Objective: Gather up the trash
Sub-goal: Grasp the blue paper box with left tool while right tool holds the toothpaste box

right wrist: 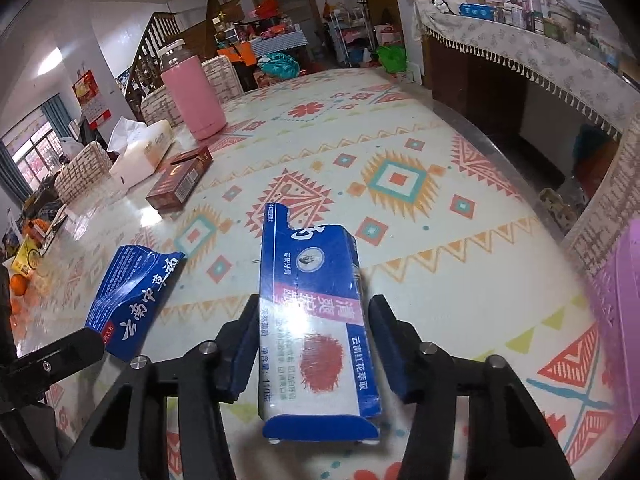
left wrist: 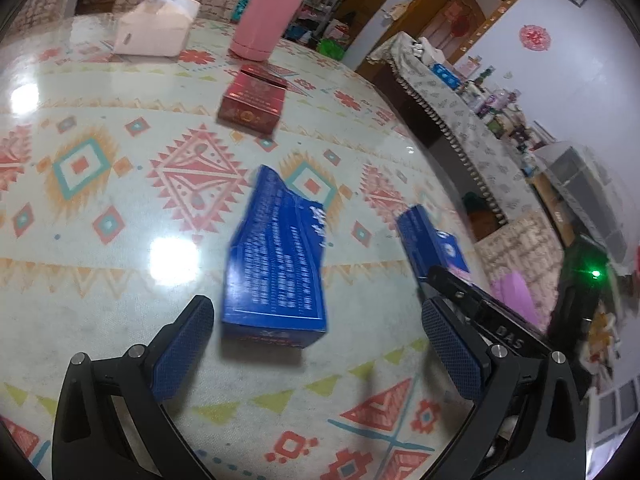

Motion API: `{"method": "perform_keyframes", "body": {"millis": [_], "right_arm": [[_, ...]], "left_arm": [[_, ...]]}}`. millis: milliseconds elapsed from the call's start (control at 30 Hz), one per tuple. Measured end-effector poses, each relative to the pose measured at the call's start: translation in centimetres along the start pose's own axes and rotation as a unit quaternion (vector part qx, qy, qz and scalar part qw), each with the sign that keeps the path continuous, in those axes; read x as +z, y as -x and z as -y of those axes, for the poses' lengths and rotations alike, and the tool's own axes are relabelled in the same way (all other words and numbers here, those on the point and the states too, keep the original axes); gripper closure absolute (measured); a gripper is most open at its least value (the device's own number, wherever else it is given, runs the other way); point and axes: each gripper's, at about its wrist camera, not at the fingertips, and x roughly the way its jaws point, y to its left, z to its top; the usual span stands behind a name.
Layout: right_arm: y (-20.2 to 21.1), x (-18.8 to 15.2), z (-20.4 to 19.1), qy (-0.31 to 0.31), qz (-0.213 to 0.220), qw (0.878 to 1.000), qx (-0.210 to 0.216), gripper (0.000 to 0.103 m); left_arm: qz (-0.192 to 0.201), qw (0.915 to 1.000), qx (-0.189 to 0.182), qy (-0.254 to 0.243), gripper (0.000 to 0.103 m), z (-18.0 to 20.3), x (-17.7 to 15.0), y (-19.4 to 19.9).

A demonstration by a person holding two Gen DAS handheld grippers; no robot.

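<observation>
The left gripper [left wrist: 318, 344] hangs wide open over the table [left wrist: 100, 208], its blue pads either side of a torn blue box [left wrist: 276, 260] but clear of it — nothing is held. That box lies flat just beyond the fingertips. In the right wrist view the same box [right wrist: 132, 296] sits at the near left.

The right gripper [right wrist: 314, 344] has a second blue carton [right wrist: 316, 316] between its fingers. The left pad [right wrist: 240, 352] touches the carton's edge; the right pad stands slightly off it, so whether the grip is firm cannot be told.

Farther off lie a red box [left wrist: 252, 106], a tissue box [left wrist: 154, 30] and a pink flask [left wrist: 272, 12] — all well apart from both tools.
</observation>
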Motion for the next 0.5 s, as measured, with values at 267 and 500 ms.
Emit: {"method": "perform_keyframes", "body": {"millis": [267, 500], "right_arm": [[0.0, -0.1, 0.0, 0.002, 0.000, 1.000, 0.000, 0.046], [-0.1, -0.1, -0.1, 0.003, 0.000, 1.000, -0.001, 0.046]], "left_arm": [[0.015, 0.9940, 0.104, -0.031, 0.000, 0.1, 0.9, -0.8], [-0.002, 0.9836, 0.169, -0.062, 0.006, 0.5, 1.8, -2.3]]}}
